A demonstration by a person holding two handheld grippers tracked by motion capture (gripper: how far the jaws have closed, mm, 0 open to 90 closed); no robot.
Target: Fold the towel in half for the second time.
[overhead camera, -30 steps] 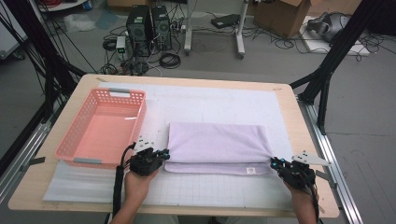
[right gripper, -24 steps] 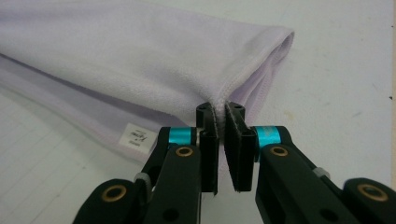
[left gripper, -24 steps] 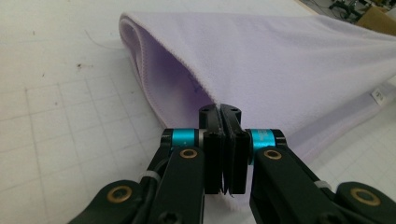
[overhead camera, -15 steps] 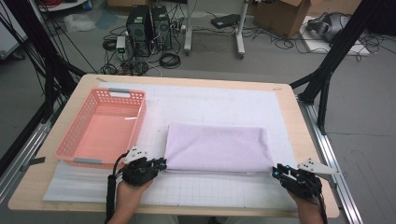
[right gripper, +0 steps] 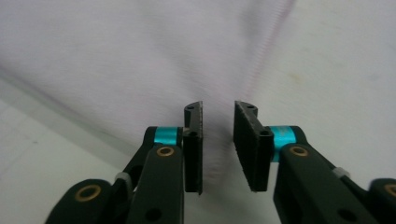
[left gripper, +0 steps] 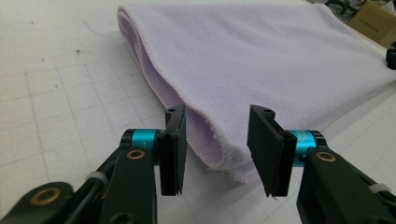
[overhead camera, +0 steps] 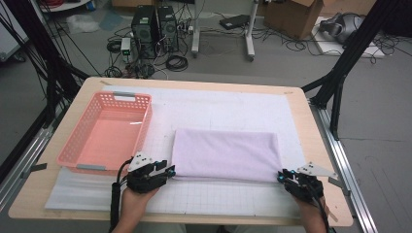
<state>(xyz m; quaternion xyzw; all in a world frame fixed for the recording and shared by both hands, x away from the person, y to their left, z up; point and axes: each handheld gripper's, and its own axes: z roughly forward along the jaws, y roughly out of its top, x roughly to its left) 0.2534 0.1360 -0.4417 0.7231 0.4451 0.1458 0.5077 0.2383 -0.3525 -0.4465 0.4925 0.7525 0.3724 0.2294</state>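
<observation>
A folded lilac towel [overhead camera: 226, 155] lies flat in the middle of the white grid mat [overhead camera: 218, 109]. My left gripper [overhead camera: 166, 172] sits at its near left corner. In the left gripper view the left gripper [left gripper: 217, 144] is open, and the towel's layered corner [left gripper: 219, 140] lies between the jaws. My right gripper [overhead camera: 283, 176] rests at the near right corner. The right gripper [right gripper: 218, 140] shows a narrow gap between its jaws, with the blurred towel [right gripper: 116, 56] and its stitched edge just beyond them.
A pink plastic basket [overhead camera: 104, 133] with nothing in it stands left of the towel, close to my left hand. The wooden table edge [overhead camera: 194, 221] runs just below both hands. Black frame posts, computers and cables stand on the floor beyond the table.
Both hands drew slightly back toward the near table edge. The lower towel layer that stuck out along the front a second ago now lies flush under the top layer.
</observation>
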